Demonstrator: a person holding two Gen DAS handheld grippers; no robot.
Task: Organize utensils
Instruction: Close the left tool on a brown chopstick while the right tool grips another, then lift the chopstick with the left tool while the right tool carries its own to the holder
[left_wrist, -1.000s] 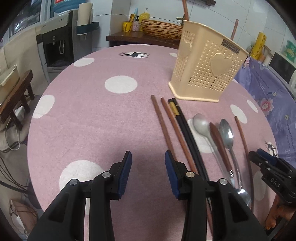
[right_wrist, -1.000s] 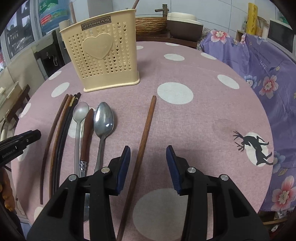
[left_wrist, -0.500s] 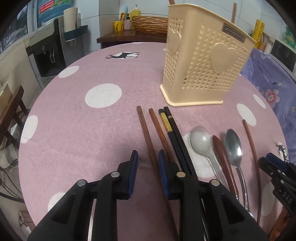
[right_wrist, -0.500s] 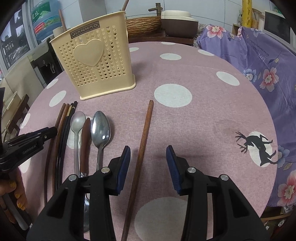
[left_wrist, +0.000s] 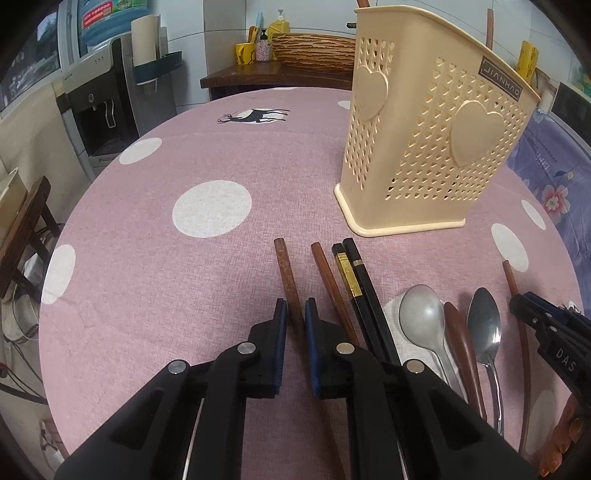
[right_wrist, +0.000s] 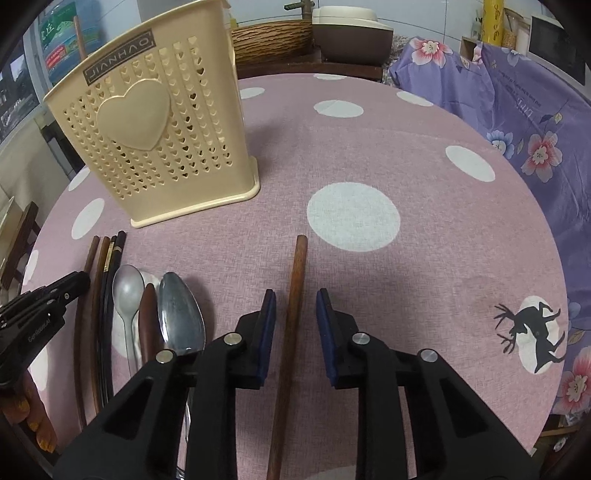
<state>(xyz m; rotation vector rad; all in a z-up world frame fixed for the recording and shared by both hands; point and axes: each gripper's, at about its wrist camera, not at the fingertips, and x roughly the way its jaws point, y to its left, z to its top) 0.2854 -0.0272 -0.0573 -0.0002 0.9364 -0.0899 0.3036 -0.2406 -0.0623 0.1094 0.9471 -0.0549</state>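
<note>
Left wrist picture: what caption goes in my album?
Left gripper shut on a brown chopstick beside the heart-patterned holder.

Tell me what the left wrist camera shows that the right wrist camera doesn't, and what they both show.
Only the left wrist view shows the left gripper shut on the leftmost brown chopstick, and a water dispenser.

Only the right wrist view shows the right gripper with its jaws, which have just been closing, either side of a lone brown chopstick without pressing on it.

Both show the beige holder and the two spoons.
</note>
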